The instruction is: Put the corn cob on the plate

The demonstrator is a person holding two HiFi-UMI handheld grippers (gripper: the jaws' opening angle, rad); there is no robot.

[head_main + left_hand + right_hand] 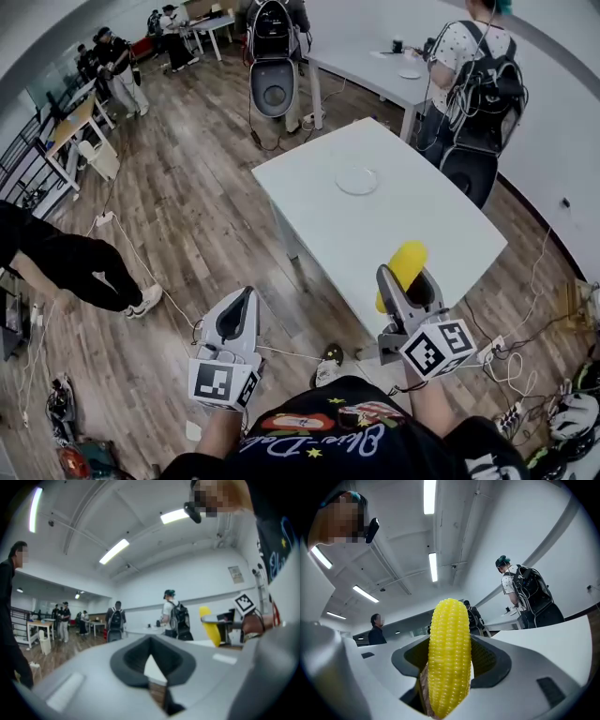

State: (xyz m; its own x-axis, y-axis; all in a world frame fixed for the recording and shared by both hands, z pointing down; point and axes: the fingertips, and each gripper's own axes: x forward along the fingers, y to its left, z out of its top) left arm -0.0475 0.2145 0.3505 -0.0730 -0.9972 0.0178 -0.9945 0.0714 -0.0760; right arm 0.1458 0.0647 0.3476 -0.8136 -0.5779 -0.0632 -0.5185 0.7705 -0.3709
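- Our right gripper [405, 281] has its jaws pinching the corn [410, 257]; the cob's long axis runs out along the jaws.
- The plate [356, 179] lies ahead of those jaws, well apart, across the desk [441, 225].
- Our left gripper [242, 305], jaws pressed together on nothing, hangs beside the desk; the right is nearer.

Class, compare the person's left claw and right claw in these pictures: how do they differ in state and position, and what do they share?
The right claw is shut on the corn cob; the left claw is shut and empty. In the head view, the right claw hangs over the near edge of the white table; the left claw hangs over the wooden floor. Both are grey and short of the plate.
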